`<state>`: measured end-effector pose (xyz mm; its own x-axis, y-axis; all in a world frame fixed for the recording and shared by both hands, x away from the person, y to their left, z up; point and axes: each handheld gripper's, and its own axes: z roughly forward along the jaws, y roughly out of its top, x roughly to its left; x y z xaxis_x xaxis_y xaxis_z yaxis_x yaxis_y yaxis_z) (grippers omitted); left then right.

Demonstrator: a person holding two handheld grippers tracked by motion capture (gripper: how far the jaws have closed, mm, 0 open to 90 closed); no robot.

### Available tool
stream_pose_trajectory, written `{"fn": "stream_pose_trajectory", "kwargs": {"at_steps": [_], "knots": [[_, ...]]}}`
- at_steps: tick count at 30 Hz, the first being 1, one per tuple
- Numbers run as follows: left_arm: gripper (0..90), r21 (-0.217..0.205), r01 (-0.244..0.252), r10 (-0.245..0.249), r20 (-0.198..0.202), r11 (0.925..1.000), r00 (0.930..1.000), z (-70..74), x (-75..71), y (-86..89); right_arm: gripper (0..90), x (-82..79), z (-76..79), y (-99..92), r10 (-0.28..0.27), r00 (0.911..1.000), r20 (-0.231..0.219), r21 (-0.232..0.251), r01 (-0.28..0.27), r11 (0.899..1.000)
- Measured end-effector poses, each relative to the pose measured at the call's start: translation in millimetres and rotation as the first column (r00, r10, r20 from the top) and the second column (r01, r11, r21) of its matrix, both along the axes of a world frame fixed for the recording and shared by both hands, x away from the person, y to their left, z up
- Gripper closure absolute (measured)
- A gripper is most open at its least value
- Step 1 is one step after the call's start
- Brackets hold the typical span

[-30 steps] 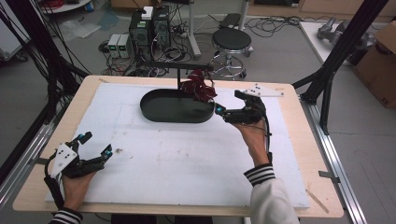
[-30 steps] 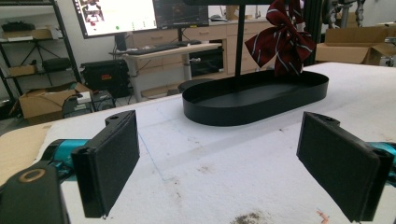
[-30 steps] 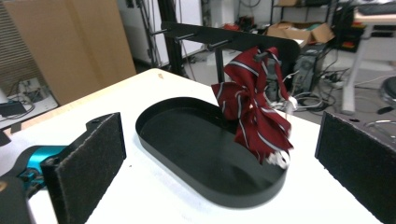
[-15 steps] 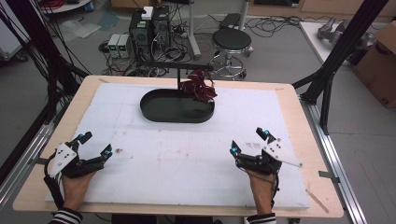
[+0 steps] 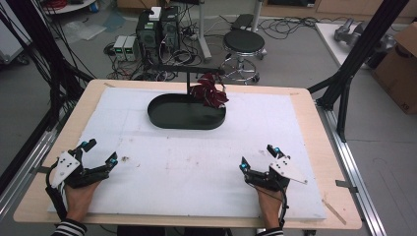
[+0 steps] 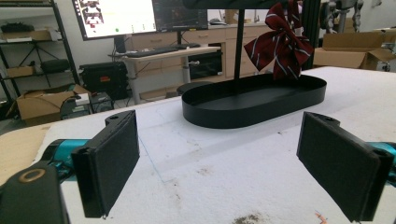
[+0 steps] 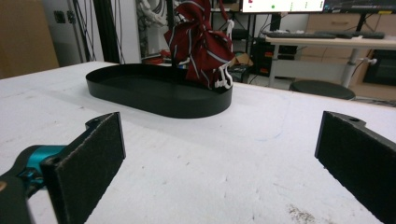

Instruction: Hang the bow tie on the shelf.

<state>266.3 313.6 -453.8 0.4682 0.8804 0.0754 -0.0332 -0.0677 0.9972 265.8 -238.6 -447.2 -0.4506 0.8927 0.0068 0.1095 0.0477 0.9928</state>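
Maroon striped bow tie (image 5: 209, 93) hangs from a black stand (image 5: 189, 83) rising out of the oval black tray (image 5: 167, 118), at the tray's 1 o'clock end, far centre of the table. Tie dangles just over the tray rim; whether it touches the rim I can't tell. White elastic loop shows under it in the right gripper view (image 7: 201, 44).

Left gripper (image 5: 100, 153) sits at the table's 7 o'clock, jaws spread wide, nothing between them. Right gripper (image 5: 255, 158) sits at 5 o'clock, jaws likewise spread and empty. Both rest low on the white foam mat (image 5: 196, 162), well apart from the tray.

Key relation: from the right gripper the tie lies toward 11 o'clock; from the left gripper toward 1 o'clock. The tie hangs on the tray's right end, so the right gripper looks the nearer one, though not by much. Tray's long axis runs 9 to 3 across the table; the tie hangs roughly vertical from the stand's arm.

Judgement: both hands look parked, with the tie already on the stand. Any reach for it goes forward and up over the tray wall.
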Motion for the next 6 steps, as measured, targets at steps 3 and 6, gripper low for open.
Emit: {"fn": "stream_pose_trajectory", "kwargs": {"at_steps": [3, 6], "knots": [[13.4, -0.005, 0.001, -0.001, -0.003, 1.0000, 1.0000, 0.0, 0.5, 0.1, 0.6, -0.4, -1.4, -0.7, -0.003, 1.0000, 0.009, 0.007, 0.003, 1.000], [13.3, -0.011, 0.002, -0.002, -0.003, 0.9999, 1.0000, -0.1, 0.7, 0.3, 0.6, 0.2, -3.2, -1.2, -0.011, 0.9999, -0.005, 0.004, 0.011, 1.000]]}}
